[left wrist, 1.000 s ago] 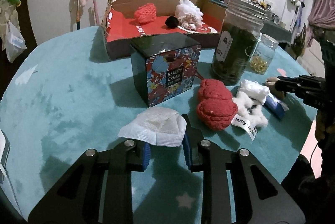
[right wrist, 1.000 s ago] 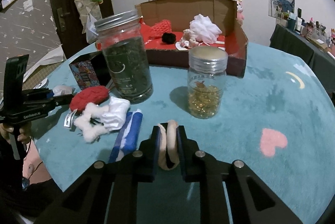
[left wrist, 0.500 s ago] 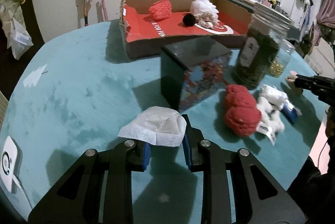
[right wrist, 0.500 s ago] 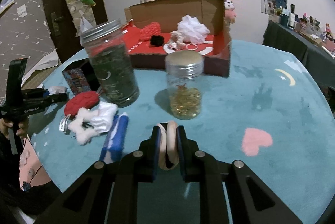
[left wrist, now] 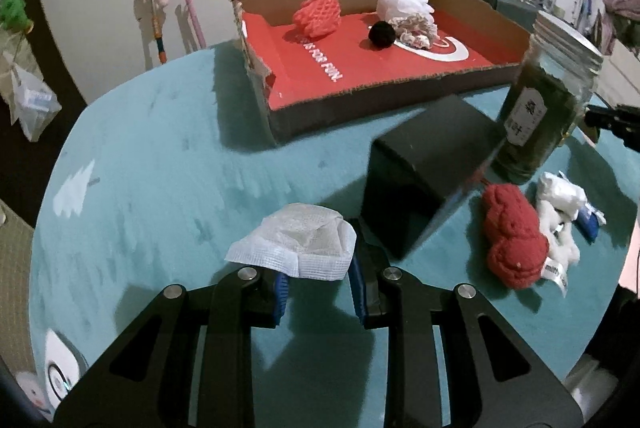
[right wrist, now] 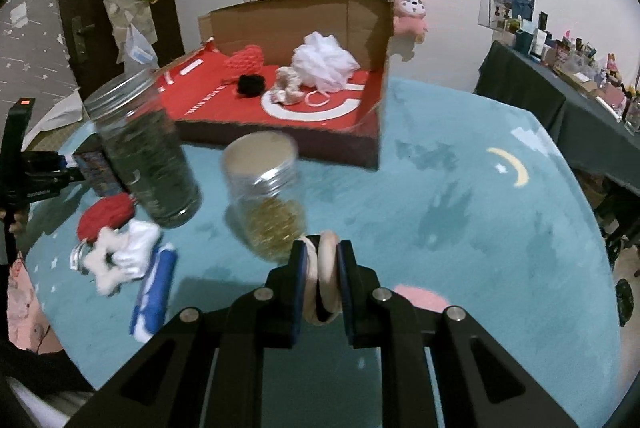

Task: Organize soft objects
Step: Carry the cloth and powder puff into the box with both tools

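In the left wrist view, a white gauze pad with a woven mesh edge (left wrist: 294, 246) is being held at the lower centre of the frame by the left gripper (left wrist: 319, 282), whose blue-padded fingers (left wrist: 280, 290) are being kept clamped on it above the teal plush-covered counter (left wrist: 152, 164). Above centre, an open cardboard box with a red printed floor (left wrist: 384, 68) is being shown, with a coral knitted soft piece (left wrist: 317, 14), a black pompom (left wrist: 382, 33) and a white frilly puff (left wrist: 406, 6) lying inside. To the right of centre a black cube-shaped box (left wrist: 424, 164) is standing just beside a tall glass jar of dark dried leaves (left wrist: 540, 116). At the lower right a red crocheted soft piece (left wrist: 512, 236) is lying touching a white fluffy plush (left wrist: 558, 212).

In the right wrist view, the same jar is appearing at the left, and a small glass jar of golden beads with a metal lid (right wrist: 266, 196) is standing near centre. At the lower centre, a beige fabric hair ring (right wrist: 324, 276) is being squeezed flat between the fingers of the right gripper (right wrist: 322, 282), which are closed on it.
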{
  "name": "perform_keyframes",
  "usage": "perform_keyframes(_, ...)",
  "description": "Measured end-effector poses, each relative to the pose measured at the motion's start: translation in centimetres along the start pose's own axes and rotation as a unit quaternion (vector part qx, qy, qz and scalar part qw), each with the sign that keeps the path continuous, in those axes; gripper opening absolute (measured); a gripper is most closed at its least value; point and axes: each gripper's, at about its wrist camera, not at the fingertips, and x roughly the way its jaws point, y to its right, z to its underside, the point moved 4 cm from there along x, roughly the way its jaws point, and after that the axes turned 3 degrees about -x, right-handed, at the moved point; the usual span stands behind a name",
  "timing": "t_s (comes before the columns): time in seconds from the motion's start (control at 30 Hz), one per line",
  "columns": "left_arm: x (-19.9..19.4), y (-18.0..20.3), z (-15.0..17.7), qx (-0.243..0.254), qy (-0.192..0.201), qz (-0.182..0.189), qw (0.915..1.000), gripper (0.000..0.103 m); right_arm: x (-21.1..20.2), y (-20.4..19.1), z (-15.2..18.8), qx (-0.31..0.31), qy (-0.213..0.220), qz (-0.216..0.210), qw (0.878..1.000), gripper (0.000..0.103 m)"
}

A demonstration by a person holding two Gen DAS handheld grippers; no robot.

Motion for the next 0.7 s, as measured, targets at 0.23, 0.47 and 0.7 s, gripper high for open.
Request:
perform_keyframes(0.23, 0.6, -0.9, -2.0, 0.015, 0.002, 0.010, 0.9998, 0.023, 0.8, 2.0, -2.0, 0.008, -0.003, -0.007, 1.000, 0.017)
perform_keyframes(0.47, 1.5, -1.2, -3.9, 0.024, 0.004, 0.039, 0.9990, 0.023, 2.0, 3.4, -3.7, 0.025, -0.005, -0.036, 0.999, 0.017)
perform_keyframes(0.7, 2.2, -1.4, -5.7, 0.036, 0.005, 0.064, 0.9973, 0.023, 2.7, 3.6, -5.1, 0.030, -0.005, -0.067, 0.997, 0.017)
